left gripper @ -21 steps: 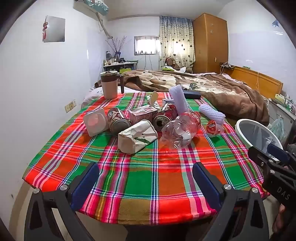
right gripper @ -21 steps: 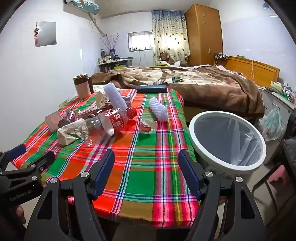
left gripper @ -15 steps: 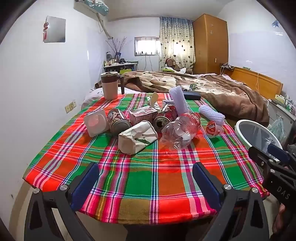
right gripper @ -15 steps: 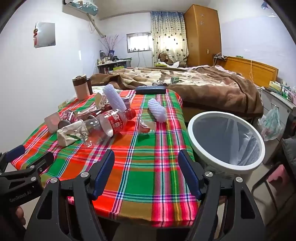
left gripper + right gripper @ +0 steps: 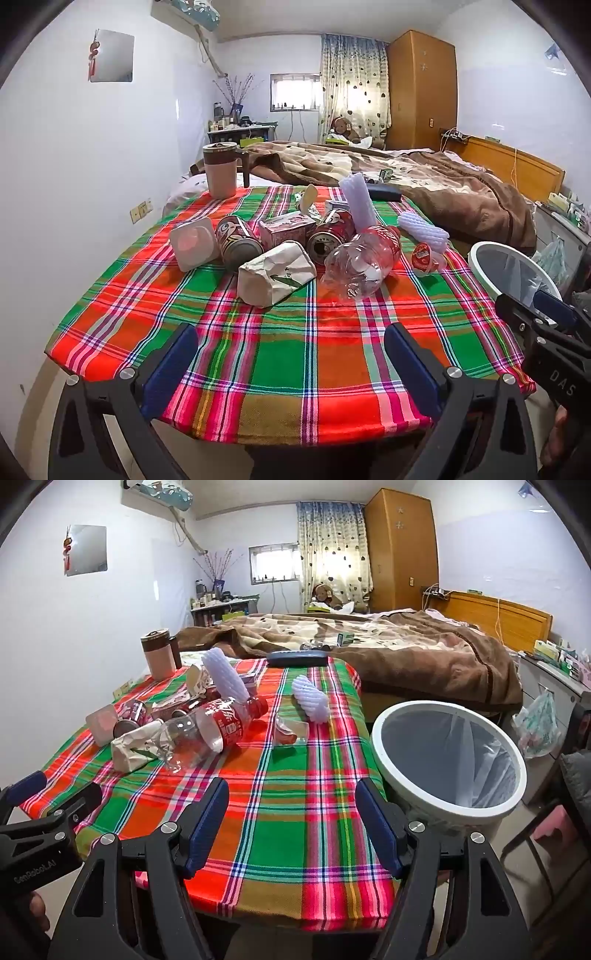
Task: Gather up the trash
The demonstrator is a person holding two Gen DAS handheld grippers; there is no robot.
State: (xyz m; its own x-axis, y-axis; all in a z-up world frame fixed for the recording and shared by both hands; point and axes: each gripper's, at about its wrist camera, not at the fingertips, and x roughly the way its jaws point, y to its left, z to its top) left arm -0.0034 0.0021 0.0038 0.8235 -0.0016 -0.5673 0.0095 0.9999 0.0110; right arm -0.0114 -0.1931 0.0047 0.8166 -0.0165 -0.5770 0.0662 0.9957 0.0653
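Trash lies in a heap on the plaid table (image 5: pixel 288 354): a clear plastic bottle with a red label (image 5: pixel 364 260) (image 5: pixel 207 734), a crumpled white carton (image 5: pixel 275 273), two red cans (image 5: pixel 236 242), a pink box (image 5: pixel 286 229), a white square tub (image 5: pixel 194 247), white foam nets (image 5: pixel 423 229) (image 5: pixel 312 699) and a small jelly cup (image 5: pixel 424 256). The white trash bin (image 5: pixel 448 760) (image 5: pixel 511 269) stands at the table's right edge. My left gripper (image 5: pixel 291 354) is open and empty above the table's near edge. My right gripper (image 5: pixel 293 812) is open and empty, near the bin.
A pink-and-brown mug (image 5: pixel 221 170) stands at the table's far left corner. A dark case (image 5: pixel 297 659) lies at the far edge. A bed with a brown blanket (image 5: pixel 388 646) is behind the table. A white wall is on the left.
Both grippers have drifted slightly; the view shifts a little. Nothing on the table has moved and both grippers stay open.
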